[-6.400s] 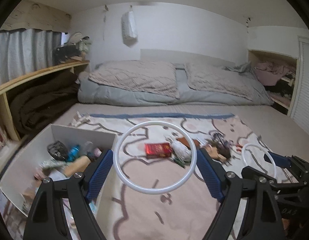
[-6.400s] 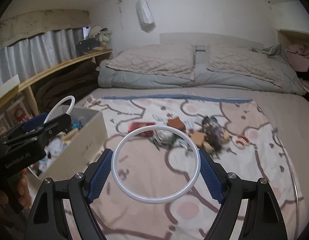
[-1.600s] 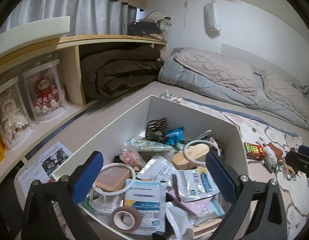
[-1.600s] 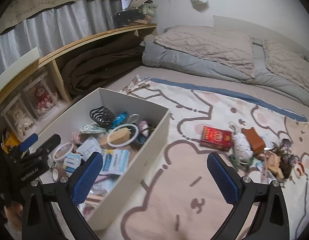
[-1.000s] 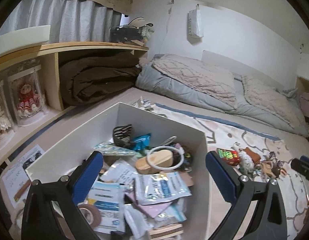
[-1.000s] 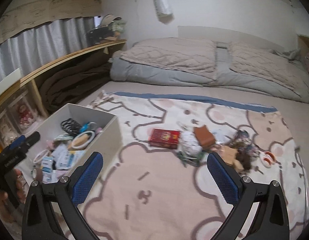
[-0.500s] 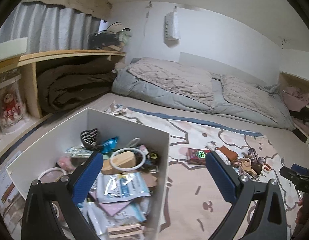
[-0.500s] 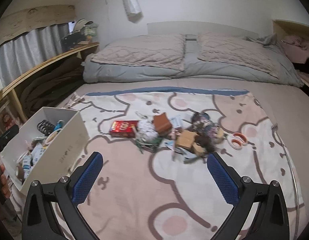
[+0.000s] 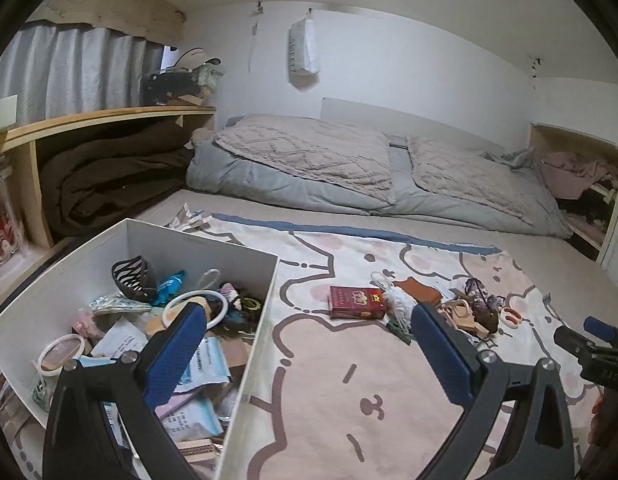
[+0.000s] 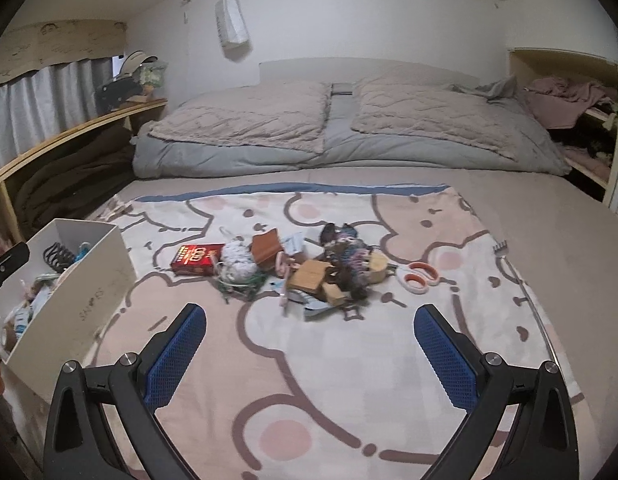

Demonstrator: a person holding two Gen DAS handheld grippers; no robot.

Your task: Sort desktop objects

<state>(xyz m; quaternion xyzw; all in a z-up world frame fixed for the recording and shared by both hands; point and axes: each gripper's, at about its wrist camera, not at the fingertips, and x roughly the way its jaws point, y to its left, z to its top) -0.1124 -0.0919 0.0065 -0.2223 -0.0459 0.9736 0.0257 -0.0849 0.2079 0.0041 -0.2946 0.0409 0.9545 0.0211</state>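
A white storage box sits at the left on a patterned blanket, full of packets, a black hair claw and two white rings. My left gripper is open and empty, over the box's right wall. My right gripper is open and empty above the blanket, short of a pile of loose objects: a red box, a white mesh ball, a brown pouch, wooden blocks and orange-handled scissors. The red box also shows in the left wrist view.
Folded grey-beige duvets lie along the far wall. A wooden shelf with a dark blanket runs along the left. A small metal fork lies at the blanket's right edge. The right gripper's tip shows in the left wrist view.
Both grippers held white rings, which now lie in the box. Both have since swung right and back from the box toward the pile, open and empty.
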